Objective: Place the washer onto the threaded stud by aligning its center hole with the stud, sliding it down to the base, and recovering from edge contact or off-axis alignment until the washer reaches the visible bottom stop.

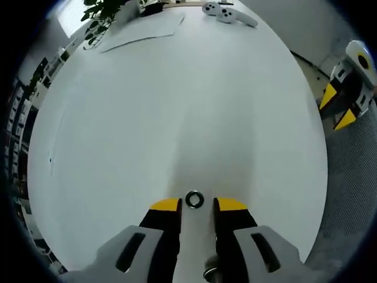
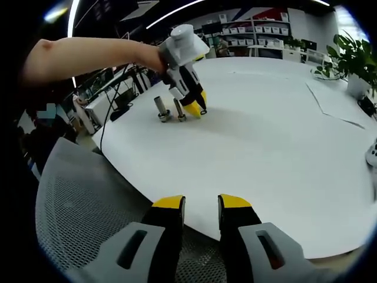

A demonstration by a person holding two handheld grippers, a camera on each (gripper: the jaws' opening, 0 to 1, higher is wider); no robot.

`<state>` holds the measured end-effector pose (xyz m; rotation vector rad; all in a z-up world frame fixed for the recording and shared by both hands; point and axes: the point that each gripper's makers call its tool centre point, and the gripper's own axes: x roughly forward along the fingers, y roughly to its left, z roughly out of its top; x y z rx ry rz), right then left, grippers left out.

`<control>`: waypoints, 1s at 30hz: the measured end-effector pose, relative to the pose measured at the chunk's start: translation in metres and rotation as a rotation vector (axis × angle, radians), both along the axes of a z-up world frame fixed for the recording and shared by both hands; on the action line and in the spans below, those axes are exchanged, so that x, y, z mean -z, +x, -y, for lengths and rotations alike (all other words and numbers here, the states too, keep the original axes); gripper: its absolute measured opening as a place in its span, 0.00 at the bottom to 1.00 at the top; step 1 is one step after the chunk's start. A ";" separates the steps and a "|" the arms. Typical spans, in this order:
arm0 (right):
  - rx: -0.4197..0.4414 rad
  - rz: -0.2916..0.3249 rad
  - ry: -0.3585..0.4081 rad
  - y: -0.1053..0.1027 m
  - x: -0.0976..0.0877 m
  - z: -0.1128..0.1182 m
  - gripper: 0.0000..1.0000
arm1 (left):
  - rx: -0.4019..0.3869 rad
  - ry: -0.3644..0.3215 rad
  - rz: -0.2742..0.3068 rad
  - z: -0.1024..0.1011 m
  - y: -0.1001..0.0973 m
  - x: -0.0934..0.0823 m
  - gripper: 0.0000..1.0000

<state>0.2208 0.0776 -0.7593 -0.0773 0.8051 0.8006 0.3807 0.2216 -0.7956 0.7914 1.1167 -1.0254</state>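
Note:
A small dark metal washer lies flat on the white table, just off the yellow tips of my left gripper. That gripper is open and its fingers do not touch the washer. In the right gripper view, a person's arm holds the left gripper tips-down on the table, with the threaded stud and a thicker metal post upright just to its left. My right gripper is open and holds nothing, hovering at the near table edge. It also appears at the left gripper view's right edge.
Paper sheets, white controllers and a potted plant lie at the far side of the table. A grey mesh chair stands below the near edge. Cables and shelves are behind the studs.

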 end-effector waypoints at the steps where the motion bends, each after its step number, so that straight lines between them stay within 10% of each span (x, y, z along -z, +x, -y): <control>1: 0.002 0.000 0.001 0.000 0.000 0.000 0.25 | 0.005 0.003 0.001 0.000 0.000 0.000 0.17; 30: 0.011 0.002 0.004 0.001 -0.001 0.001 0.25 | -0.025 -0.001 0.101 -0.001 0.003 -0.013 0.08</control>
